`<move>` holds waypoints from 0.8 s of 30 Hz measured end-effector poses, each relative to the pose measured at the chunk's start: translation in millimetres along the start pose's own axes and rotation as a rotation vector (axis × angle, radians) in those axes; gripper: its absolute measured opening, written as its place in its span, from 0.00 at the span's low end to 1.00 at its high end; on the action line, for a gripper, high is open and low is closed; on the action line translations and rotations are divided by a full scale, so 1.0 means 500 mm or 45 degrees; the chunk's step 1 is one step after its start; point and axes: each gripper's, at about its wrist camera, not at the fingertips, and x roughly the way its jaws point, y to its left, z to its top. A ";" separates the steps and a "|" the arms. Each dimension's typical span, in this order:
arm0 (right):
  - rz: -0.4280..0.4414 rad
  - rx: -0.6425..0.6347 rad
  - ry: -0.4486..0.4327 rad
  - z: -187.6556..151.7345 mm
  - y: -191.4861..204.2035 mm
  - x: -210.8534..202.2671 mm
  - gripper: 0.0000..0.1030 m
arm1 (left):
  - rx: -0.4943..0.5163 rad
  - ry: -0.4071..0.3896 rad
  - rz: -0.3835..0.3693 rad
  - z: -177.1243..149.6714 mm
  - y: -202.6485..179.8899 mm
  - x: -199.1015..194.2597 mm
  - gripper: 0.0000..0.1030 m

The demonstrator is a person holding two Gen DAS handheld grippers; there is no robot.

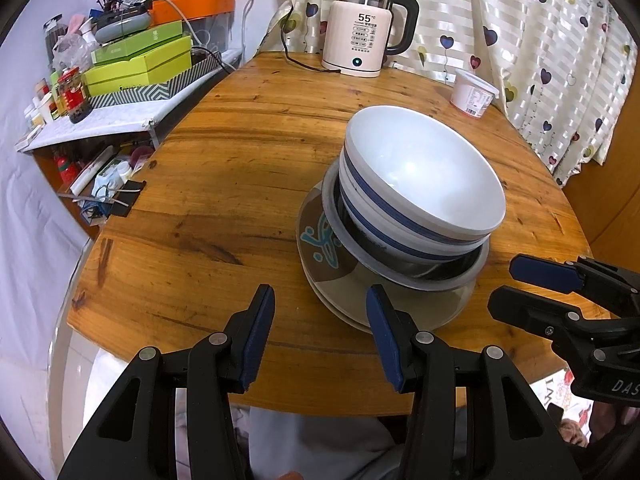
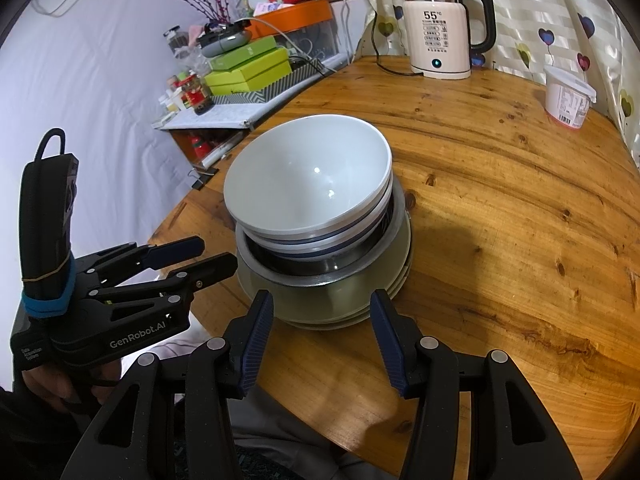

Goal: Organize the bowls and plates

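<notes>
1. Both claws stand part open and hold nothing: your left gripper (image 1: 320,336) hangs over the near edge of the wooden table (image 1: 224,200), just short of the stack, and your right gripper (image 2: 322,338) does the same from the other side.
2. Your task's things sit in one pile near the middle of the table: a white bowl (image 1: 428,172) on top, tilted, nested in a blue-striped bowl (image 1: 384,216), both inside a metal bowl (image 1: 436,276), all resting on the patterned plates (image 1: 320,248) at the bottom.
3. Judging by the pile, stacking looks done or nearly so; nothing else of crockery lies loose on the table.
4. If you go on, the next move likely calls for levelling the tilted top bowl or shifting the whole stack. Take the bottom plates at the rim from both sides, since the tilted bowls could slide.
5. Behind the stack stands an electric kettle (image 1: 360,36) whose front shows "55" with a degree mark; the smaller print below it is too fine to read.
6. A white lidded tub (image 1: 472,94) sits right of the kettle; its label print cannot be read.
7. In the right wrist view, your left gripper's body reads "GenRobot.AI".
8. Green boxes (image 1: 140,64) lie on the side shelf.
</notes>
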 end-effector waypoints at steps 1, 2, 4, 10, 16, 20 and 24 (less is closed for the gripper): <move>0.000 0.000 0.000 0.000 0.000 0.000 0.49 | 0.000 0.000 0.001 0.000 0.000 0.000 0.47; 0.000 -0.001 0.000 0.000 0.000 0.000 0.49 | 0.000 0.000 0.002 0.000 0.000 0.000 0.47; 0.001 0.000 0.000 0.000 0.000 0.000 0.49 | 0.000 0.000 0.001 -0.001 0.000 0.001 0.47; 0.001 0.001 0.000 0.000 0.000 0.000 0.50 | 0.003 -0.001 0.007 -0.001 0.000 0.001 0.47; 0.001 0.001 0.000 0.001 -0.001 0.000 0.50 | 0.003 -0.001 0.009 0.000 -0.001 0.001 0.47; 0.000 0.001 0.001 0.001 0.000 0.000 0.50 | 0.002 0.003 0.011 0.000 0.000 0.002 0.47; 0.001 0.001 0.001 0.001 -0.001 0.000 0.50 | 0.001 0.002 0.011 0.000 0.002 0.002 0.47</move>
